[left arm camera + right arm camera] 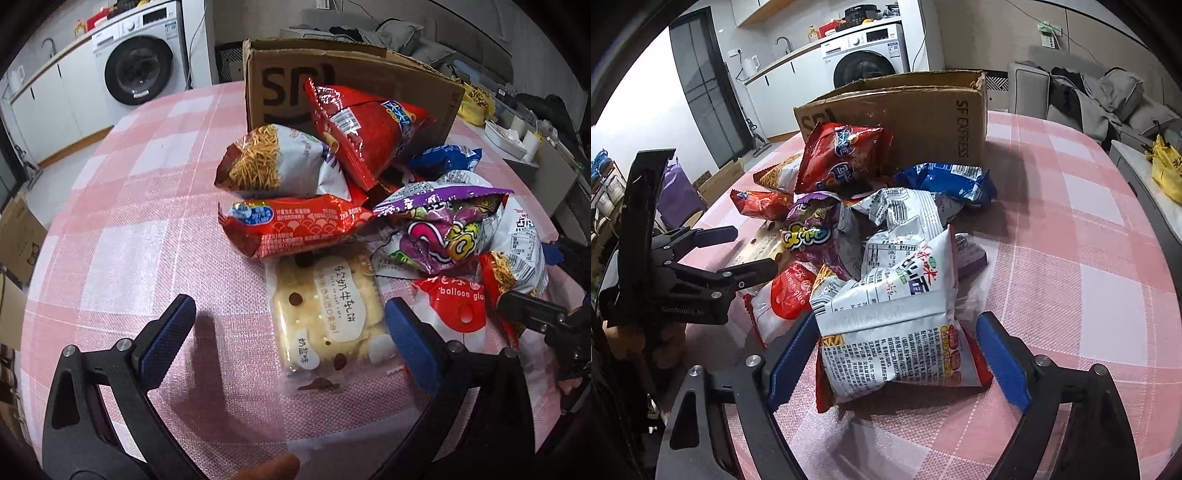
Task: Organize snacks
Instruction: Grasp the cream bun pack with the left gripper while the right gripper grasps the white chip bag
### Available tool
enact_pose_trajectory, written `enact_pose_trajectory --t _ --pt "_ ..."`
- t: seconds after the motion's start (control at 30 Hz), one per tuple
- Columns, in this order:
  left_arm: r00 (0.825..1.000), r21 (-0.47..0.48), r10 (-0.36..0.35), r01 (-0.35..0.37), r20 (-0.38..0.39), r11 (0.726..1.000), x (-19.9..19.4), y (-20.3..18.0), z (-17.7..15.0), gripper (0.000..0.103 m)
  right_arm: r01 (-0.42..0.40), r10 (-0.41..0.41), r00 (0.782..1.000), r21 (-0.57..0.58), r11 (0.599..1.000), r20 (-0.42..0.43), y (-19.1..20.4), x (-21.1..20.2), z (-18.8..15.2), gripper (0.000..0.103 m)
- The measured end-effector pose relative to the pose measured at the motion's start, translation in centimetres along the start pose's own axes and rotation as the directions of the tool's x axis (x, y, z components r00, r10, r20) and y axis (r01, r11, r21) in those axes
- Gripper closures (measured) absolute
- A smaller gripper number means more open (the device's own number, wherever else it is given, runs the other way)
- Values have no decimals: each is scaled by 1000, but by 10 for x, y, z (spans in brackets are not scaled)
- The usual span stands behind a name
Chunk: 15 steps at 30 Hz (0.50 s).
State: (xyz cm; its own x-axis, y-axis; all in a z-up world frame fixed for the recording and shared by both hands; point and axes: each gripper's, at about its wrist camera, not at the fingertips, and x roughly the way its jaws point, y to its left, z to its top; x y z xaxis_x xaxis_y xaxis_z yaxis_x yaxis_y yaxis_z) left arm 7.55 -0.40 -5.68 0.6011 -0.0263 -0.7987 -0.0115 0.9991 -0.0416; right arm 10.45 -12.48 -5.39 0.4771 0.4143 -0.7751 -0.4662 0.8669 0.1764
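A pile of snack bags lies on the pink checked tablecloth [147, 206] in front of an open cardboard box [351, 88], which also shows in the right wrist view [923, 110]. My left gripper [291, 339] is open, its blue pads either side of the near end of a pale nougat-cracker pack [328, 314]. My right gripper [897, 354] is open around a white noodle-snack bag [897, 317] and does not squeeze it. The pile holds a large red bag [369, 125], a noodle-print bag [277, 162], a red pack [295, 229], a purple bag [443, 229] and a blue bag [945, 181].
A washing machine [144, 66] and counter stand behind the table. A sofa with clothes [1108, 96] is at the back right. A yellow bag [1167, 170] lies on a side surface. The left gripper's body [683, 273] is seen left of the pile.
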Motion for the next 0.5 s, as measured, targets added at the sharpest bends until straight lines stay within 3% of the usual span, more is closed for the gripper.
enact_pose_trajectory --t 0.2,0.27,0.5 --pt "998 24 -69 69 -1 997 5 -2 3 25 7 -7 1000 -3 1000 5 1 -3 0 15" --pt "995 46 -97 97 2 994 -2 -7 0 44 9 -9 1000 -3 1000 7 2 -3 -1 15" --pt "991 55 -134 133 9 990 -8 -2 -5 47 16 -16 1000 -3 1000 14 6 -7 -3 18"
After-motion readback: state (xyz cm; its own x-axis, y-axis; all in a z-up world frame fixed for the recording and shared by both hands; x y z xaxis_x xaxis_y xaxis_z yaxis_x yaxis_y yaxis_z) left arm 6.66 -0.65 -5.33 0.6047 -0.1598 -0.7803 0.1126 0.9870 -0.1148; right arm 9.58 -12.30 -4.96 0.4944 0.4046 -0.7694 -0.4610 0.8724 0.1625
